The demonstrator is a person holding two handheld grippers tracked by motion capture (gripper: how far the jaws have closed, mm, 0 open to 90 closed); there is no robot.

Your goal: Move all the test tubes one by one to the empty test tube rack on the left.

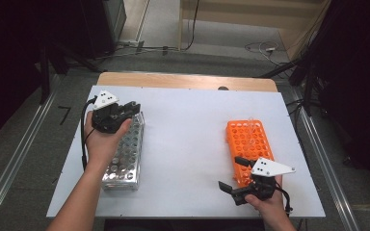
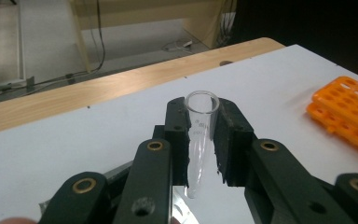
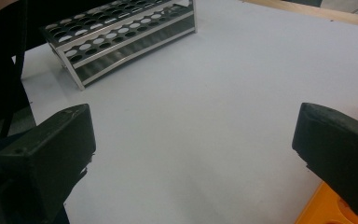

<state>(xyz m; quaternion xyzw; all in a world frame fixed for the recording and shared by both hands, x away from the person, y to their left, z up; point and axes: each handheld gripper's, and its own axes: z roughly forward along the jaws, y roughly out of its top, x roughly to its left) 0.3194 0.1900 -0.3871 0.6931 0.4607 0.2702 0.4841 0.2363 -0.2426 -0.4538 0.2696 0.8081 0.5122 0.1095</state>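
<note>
Clear tube (image 2: 199,140) in left tongs (image 2: 200,135) — above metal rack (image 1: 124,156)

Two racks, two grippers and one clearly seen tube on one table.

One metal rack (image 1: 124,155) at the left; one orange rack (image 1: 248,144) at the right; two hand-held grippers, a left gripper (image 1: 125,110) and a right gripper (image 1: 232,175); one clear plastic tube (image 2: 199,140) between the left gripper's jaws; at least one more clear tube, too faint to count, in the orange rack; one white table (image 1: 188,144).
</note>
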